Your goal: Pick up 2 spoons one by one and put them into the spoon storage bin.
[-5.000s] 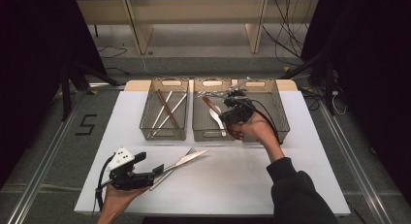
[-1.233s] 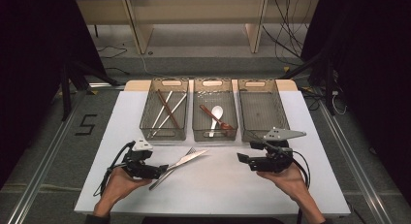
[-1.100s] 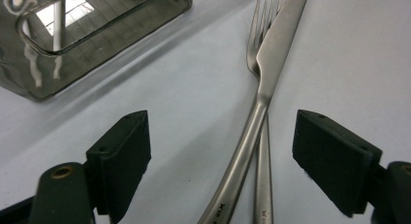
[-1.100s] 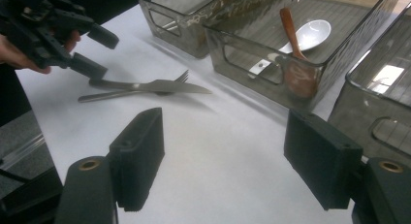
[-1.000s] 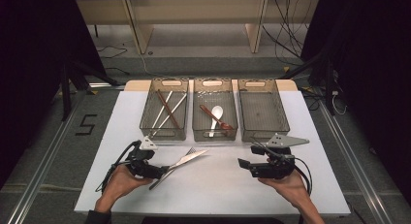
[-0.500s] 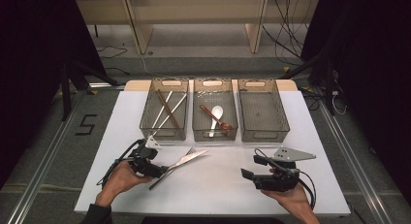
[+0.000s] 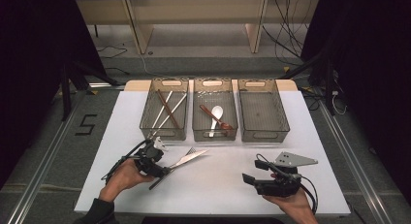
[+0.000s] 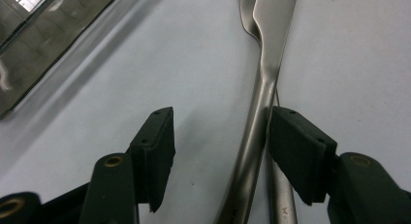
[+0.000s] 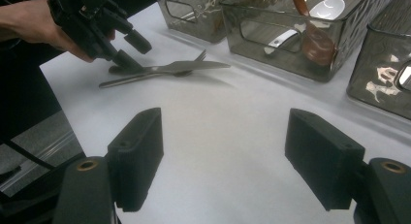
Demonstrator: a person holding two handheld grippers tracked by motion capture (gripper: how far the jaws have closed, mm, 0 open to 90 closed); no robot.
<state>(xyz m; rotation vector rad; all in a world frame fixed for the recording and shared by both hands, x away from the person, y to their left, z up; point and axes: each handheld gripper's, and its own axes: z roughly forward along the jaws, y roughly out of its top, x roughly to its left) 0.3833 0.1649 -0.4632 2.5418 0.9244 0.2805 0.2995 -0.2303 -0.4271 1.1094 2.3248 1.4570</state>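
Observation:
A steel fork (image 8: 264,64) and a knife (image 7: 193,157) lie crossed on the white table, in front of the left bin. My left gripper (image 7: 160,168) is down at their handle ends. In the left gripper view, my left gripper (image 8: 220,120) has its jaws around the fork handle. They have just been closing: the right pad (image 8: 295,146) is at the handle and the left pad (image 8: 157,146) is still apart from it. My right gripper (image 7: 254,170) hangs open over bare table at the front right, and the right gripper view has nothing between its jaws (image 9: 225,120).
Three smoky plastic bins stand in a row at the back. The left bin (image 7: 147,122) holds chopsticks, the middle bin (image 7: 198,132) holds a white spoon and a brown spoon, and the right bin (image 7: 281,122) holds nothing. The table's front edge is close to both hands.
The right gripper came from the middle bin to the front right of the table and has sunk a little toward me. The left gripper stayed at the cutlery and its jaws narrowed.

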